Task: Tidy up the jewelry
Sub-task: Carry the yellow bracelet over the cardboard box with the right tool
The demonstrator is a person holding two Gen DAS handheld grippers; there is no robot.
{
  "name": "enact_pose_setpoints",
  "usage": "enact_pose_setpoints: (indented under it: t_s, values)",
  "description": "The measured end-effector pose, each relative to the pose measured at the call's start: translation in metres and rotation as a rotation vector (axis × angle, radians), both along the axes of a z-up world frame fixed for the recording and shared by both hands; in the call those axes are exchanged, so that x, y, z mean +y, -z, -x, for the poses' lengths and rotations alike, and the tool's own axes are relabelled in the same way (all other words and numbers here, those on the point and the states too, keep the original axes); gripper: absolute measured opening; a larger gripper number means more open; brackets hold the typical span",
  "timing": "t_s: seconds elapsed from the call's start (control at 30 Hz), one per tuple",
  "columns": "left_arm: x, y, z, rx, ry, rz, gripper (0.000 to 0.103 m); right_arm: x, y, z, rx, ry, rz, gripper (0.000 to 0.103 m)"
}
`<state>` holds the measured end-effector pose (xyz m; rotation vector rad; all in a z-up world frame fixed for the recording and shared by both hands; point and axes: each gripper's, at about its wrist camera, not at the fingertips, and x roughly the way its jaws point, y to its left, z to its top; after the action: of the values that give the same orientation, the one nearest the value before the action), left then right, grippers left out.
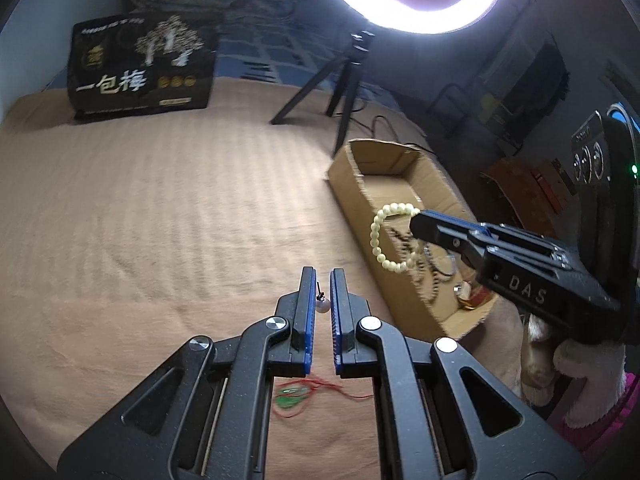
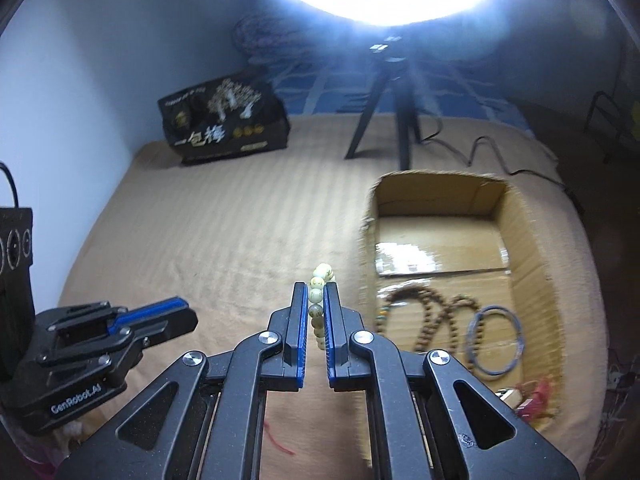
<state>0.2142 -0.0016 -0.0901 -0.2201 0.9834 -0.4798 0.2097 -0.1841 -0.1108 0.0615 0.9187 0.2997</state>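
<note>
My right gripper (image 2: pixel 317 292) is shut on a pale cream bead bracelet (image 2: pixel 319 296) and holds it in the air by the left wall of the cardboard box (image 2: pixel 366 240). In the left wrist view the bracelet (image 1: pixel 378 240) hangs from the right gripper (image 1: pixel 418 220) over the box (image 1: pixel 348 184). My left gripper (image 1: pixel 323 280) is shut on a small pearl pendant (image 1: pixel 322 305), held above the tan bedspread. A green pendant on red cord (image 1: pixel 290 398) lies on the bedspread under the left gripper. The box holds brown bead strands (image 2: pixel 432 312), a grey bangle (image 2: pixel 498 340) and red items (image 2: pixel 536 398).
A black printed bag (image 1: pixel 142 68) stands at the back left. A ring light on a black tripod (image 1: pixel 340 80) stands behind the box, with its cable trailing right. The tan bedspread (image 1: pixel 160 220) spreads left of the box.
</note>
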Motion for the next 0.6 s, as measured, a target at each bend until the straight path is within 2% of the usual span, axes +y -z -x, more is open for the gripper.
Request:
enact_pose_setpoints:
  t_s: [0.23,0.6]
  values:
    - [-0.039,-0.010,0.006,-0.025,0.063,0.013,0.005,-0.036,-0.017,0.000,-0.035,0.066,0.012,0.006]
    - [-0.095,-0.009,0.013,-0.018,0.137,0.021,0.005,-0.084,-0.020,-0.001,-0.037,0.162,0.033,0.006]
